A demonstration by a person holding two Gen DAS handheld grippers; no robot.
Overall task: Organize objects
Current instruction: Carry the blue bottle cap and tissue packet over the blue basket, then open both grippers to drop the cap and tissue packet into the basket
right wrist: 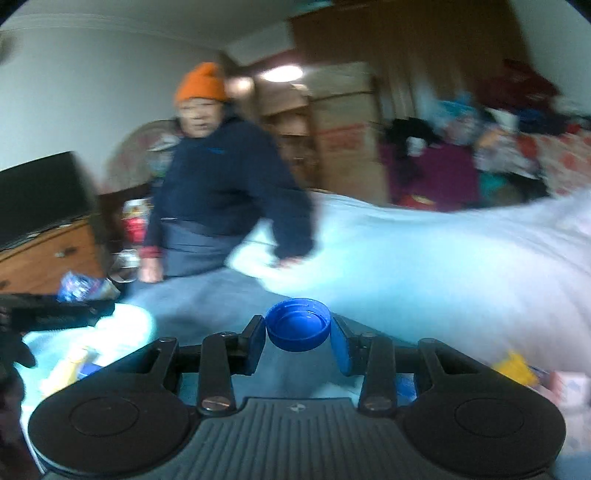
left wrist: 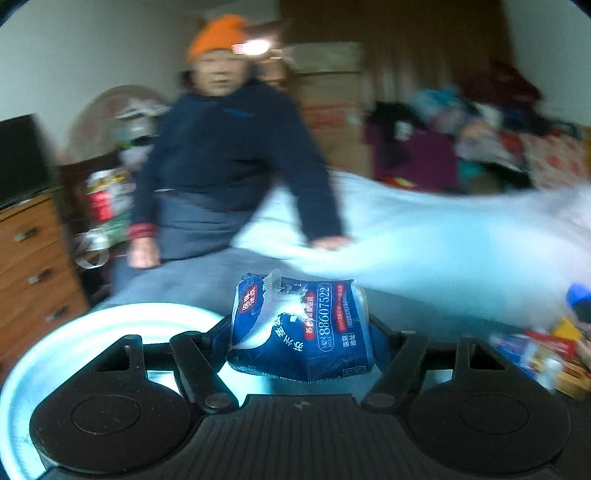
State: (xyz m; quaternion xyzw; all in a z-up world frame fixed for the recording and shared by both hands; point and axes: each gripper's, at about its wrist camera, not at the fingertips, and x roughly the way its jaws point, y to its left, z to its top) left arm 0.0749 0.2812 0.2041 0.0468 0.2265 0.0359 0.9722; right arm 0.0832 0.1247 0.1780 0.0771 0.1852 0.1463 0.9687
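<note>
Left hand-held gripper [left wrist: 301,334] was clamped on a crumpled blue tissue packet [left wrist: 299,330], white print and a phone number on it, torn clear flap at its top left. Packet sat squeezed between both fingers, sticking up above the tips and held off any surface. Below and left of this gripper lay a round white plate [left wrist: 40,365], its rim curving under the left finger linkage; bare plate showed to the left. Low right of the gripper, a blurred heap of small packets [left wrist: 543,350], red, yellow and blue, well apart from the fingers.

Right hand-held gripper [right wrist: 298,334] was closed on a blue bottle cap [right wrist: 298,325], open side facing the camera, ribbed edge touching the blue pads on either side. Cap was lifted, nothing touching it from below. Far left of this gripper the other gripper showed as a black bar with the blue packet at its tip. Low right, a yellow item [right wrist: 515,365] and a pale box, too blurred to name.

Ahead of both grippers, a person in an orange beanie [left wrist: 218,35] and dark blue top sat on the edge of a bed [left wrist: 443,240] with a pale sheet, one hand on the mattress. Open sheet stretched right of that hand. A wooden drawer chest [left wrist: 33,254] stood far left. Background heavily motion-blurred.
</note>
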